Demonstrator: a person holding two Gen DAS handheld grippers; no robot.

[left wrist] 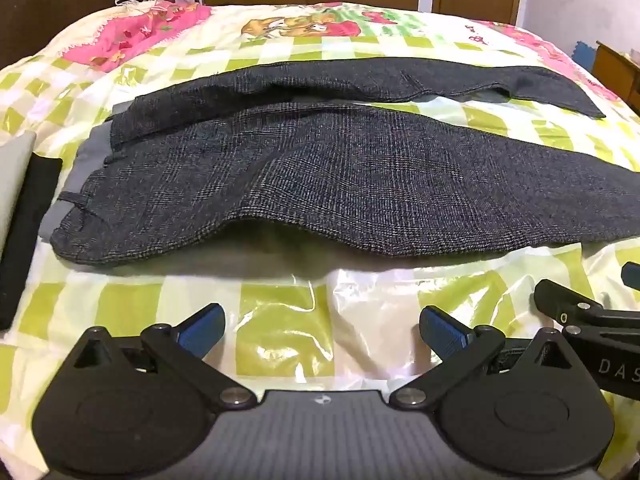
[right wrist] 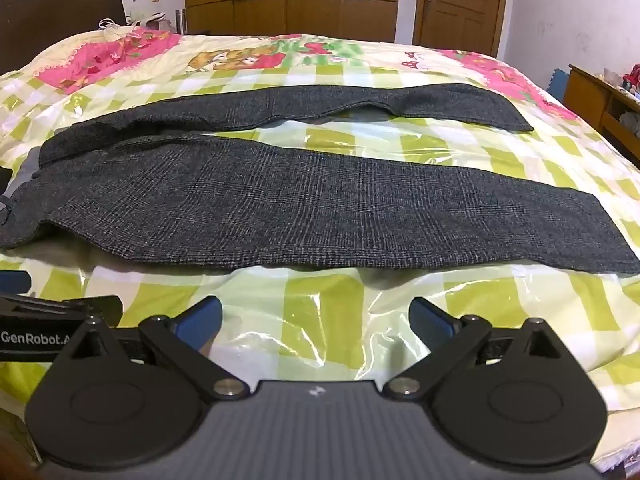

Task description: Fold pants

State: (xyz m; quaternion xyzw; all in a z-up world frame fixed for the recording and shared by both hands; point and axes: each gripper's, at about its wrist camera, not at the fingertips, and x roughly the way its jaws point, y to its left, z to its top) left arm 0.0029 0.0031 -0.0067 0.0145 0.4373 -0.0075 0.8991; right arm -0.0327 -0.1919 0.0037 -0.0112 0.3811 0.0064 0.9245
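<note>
your pants (left wrist: 360, 184) lie spread flat on the bed (left wrist: 288, 320), straight ahead of both tools and a little beyond them, with a strip of bare checked cover between the fingertips and the near hem of the cloth. the long axis runs across your view, left to right: the waistband (left wrist: 76, 184) sits at the left end, the two legs stretch off to the right and lie apart, the far leg (right wrist: 360, 106) behind the near leg (right wrist: 360, 216), with cover showing between them.

your left gripper (left wrist: 322, 330) stands spread wide with nothing between its blue pads, aimed down at the cover just short of the seat and waist area. your right gripper (right wrist: 316, 320) is likewise wide and empty, facing the middle of the near leg. the two tools sit close side by side; each shows at the edge of the other's view.

so the split seems plain: the left hand is nearer the waist end, the right hand nearer the leg, though the cuff end (right wrist: 592, 236) lies well off to its right. if the first fold lays one leg over the other, both would likely take the near long edge, which lifts slightly off the cover near the waist. no fold is made yet.

a dark folded cloth (left wrist: 28, 232) lies left of the waistband, just beside it.
</note>
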